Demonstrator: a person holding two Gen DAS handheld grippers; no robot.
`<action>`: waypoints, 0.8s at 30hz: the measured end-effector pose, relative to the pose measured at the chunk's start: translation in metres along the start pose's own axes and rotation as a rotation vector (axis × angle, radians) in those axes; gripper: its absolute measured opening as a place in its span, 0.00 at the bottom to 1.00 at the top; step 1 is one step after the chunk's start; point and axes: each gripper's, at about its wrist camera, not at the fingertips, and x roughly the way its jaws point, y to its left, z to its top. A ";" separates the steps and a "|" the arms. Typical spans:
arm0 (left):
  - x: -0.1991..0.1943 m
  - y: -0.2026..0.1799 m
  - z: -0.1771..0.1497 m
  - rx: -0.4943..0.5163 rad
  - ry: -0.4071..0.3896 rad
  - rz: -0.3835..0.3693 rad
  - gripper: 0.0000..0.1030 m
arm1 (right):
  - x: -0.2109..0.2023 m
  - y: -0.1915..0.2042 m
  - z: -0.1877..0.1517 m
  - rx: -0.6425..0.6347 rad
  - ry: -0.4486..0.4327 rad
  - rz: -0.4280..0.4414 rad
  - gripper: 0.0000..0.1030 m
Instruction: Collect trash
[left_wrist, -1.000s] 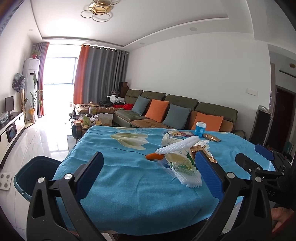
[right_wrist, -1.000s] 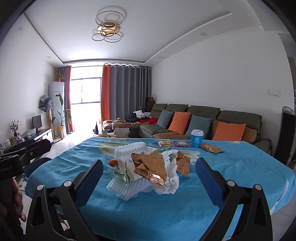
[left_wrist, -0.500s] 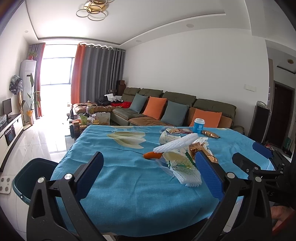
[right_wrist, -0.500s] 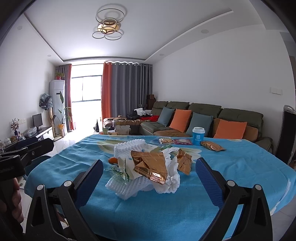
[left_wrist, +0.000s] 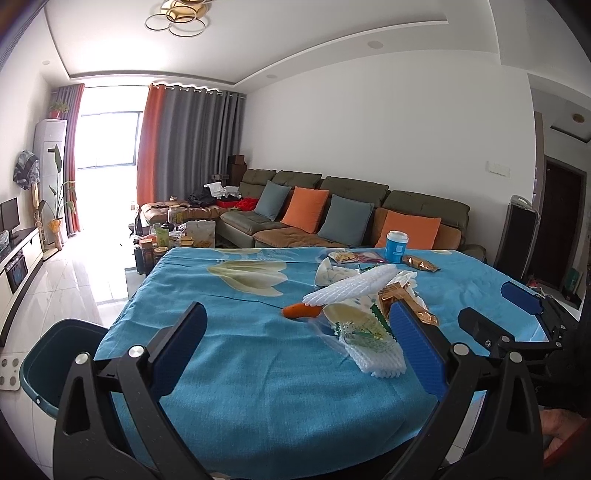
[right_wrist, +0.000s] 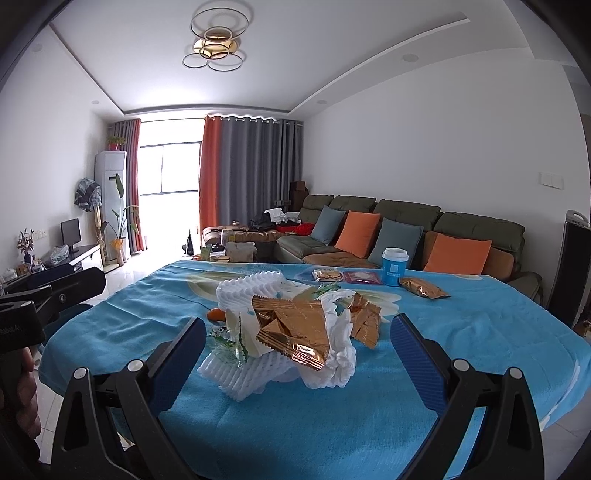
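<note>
A heap of trash lies on the blue tablecloth: white foam netting, gold foil wrappers, crumpled white tissue and an orange scrap. The same foam netting shows in the left wrist view, just left of the right fingertip. My left gripper is open over the table's near edge, nothing between its fingers. My right gripper is open, with the heap straight ahead between its pads. A dark teal bin stands on the floor left of the table.
At the table's far side stand a blue paper cup, a gold snack packet and flat wrappers. A sofa with orange and grey cushions runs behind. A tall black fan stands at the right.
Both cameras have tilted slightly downward and eased toward the table, so the trash heap sits a little larger in the right wrist view. Both grippers remain open.
</note>
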 end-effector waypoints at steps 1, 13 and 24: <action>0.001 0.000 0.001 0.000 0.001 -0.002 0.95 | 0.001 0.000 0.000 -0.003 0.004 -0.001 0.94; 0.035 -0.011 0.009 0.031 0.041 -0.053 0.95 | 0.030 -0.004 0.001 -0.010 0.080 -0.003 0.94; 0.086 -0.022 0.010 0.061 0.130 -0.072 0.95 | 0.061 0.006 -0.006 -0.107 0.152 0.008 0.86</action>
